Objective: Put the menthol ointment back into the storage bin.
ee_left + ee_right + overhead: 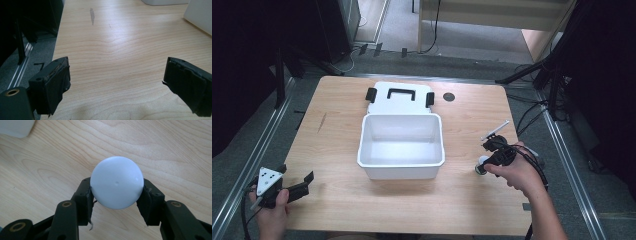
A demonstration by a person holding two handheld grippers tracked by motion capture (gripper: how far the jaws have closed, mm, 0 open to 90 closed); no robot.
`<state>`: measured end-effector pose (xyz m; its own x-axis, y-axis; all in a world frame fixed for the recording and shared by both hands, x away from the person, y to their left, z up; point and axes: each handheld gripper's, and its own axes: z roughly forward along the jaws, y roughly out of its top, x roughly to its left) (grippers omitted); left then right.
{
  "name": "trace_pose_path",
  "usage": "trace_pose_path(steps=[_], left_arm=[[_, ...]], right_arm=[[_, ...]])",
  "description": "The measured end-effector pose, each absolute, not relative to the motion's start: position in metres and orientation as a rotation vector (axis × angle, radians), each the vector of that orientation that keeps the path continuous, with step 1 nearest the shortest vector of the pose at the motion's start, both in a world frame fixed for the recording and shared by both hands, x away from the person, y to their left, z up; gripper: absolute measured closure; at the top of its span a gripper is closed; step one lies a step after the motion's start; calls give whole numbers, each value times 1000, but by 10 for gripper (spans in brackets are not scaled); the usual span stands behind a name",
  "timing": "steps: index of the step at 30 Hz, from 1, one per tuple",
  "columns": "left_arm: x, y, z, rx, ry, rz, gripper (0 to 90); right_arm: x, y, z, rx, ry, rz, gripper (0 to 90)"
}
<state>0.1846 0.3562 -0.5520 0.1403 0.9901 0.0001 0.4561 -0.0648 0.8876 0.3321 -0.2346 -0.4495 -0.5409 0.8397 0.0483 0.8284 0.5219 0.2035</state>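
Right of the white bin (402, 145), the right gripper (117, 195) angled downward, pinching a white ball (116, 185). Left of it, the left gripper (116, 82) gaped empty.

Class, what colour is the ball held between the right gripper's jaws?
White: the ball looks plain white, faintly bluish, seen best in the right gripper view.

Left gripper (116, 82) over a pale wooden worktop (120, 47), fingers spread wide.

One black padded finger (53, 86) rises at the lower left of the frame, the other at the lower right, with bare wood grain between them. A dark streak (92, 16) marks the wood at upper centre. A white box (200, 15) fills the upper right corner. Grey floor and a metal rail (21, 72) lie beyond the worktop's left edge.
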Motion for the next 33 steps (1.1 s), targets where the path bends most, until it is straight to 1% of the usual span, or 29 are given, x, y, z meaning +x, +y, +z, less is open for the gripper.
trace_pose_path(steps=[16,33], left_arm=[[185,357,-552,1635,1423,865,78],[185,357,-552,1634,1422,862,78]], right_arm=[[340,-216,-414,1416,2737,333,518],[346,-192,-383,1359,2780,347,518]])
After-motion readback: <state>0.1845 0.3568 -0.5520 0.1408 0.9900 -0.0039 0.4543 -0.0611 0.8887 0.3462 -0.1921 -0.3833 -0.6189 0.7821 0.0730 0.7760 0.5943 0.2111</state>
